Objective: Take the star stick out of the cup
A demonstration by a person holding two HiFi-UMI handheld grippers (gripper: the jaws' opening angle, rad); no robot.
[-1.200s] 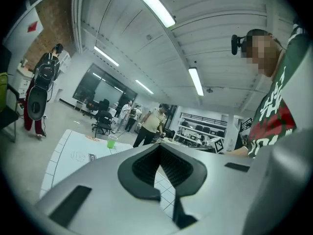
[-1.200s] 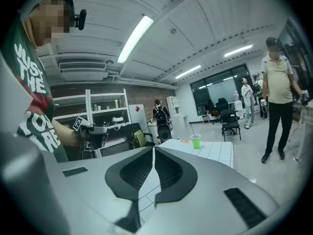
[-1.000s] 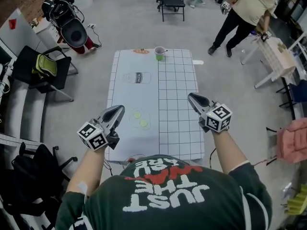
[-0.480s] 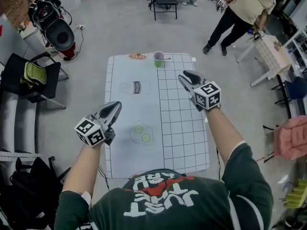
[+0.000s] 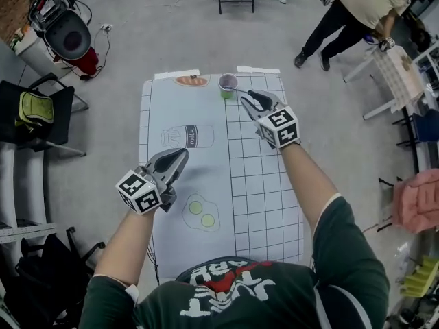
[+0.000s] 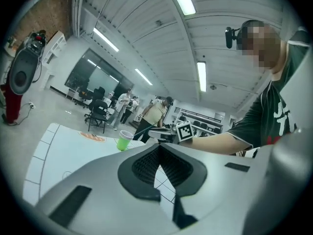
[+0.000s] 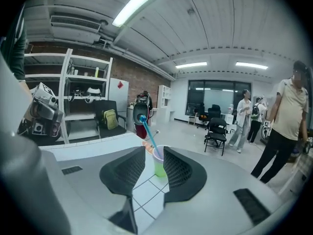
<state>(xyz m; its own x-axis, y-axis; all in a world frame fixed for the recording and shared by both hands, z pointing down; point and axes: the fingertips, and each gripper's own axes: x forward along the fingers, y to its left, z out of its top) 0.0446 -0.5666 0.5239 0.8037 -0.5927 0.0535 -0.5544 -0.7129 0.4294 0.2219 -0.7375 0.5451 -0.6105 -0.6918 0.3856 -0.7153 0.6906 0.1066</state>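
A green cup (image 5: 228, 84) with a pale rim stands at the far edge of the white mat (image 5: 206, 163). In the right gripper view the cup (image 7: 159, 164) holds a blue stick (image 7: 148, 133) that leans left, its blue head up. My right gripper (image 5: 247, 101) hovers just short of the cup, a little to its right. It is open (image 7: 154, 151), and the cup shows through the gap beyond the jaw tips. My left gripper (image 5: 175, 159) is shut and empty over the mat's left half, far from the cup (image 6: 124, 141). Its pads (image 6: 146, 163) meet.
The mat has a grid on its right half and printed outlines: a bottle (image 5: 186, 137), eggs (image 5: 202, 213) and a hot dog (image 5: 191, 81). A chair with a green bag (image 5: 34, 108) stands at the left. A person (image 5: 353, 12) and a white side table (image 5: 401, 70) are at the far right.
My right gripper has travelled forward across the grid, from mid-table up to the cup. The left gripper has stayed shut over the mat's left side.
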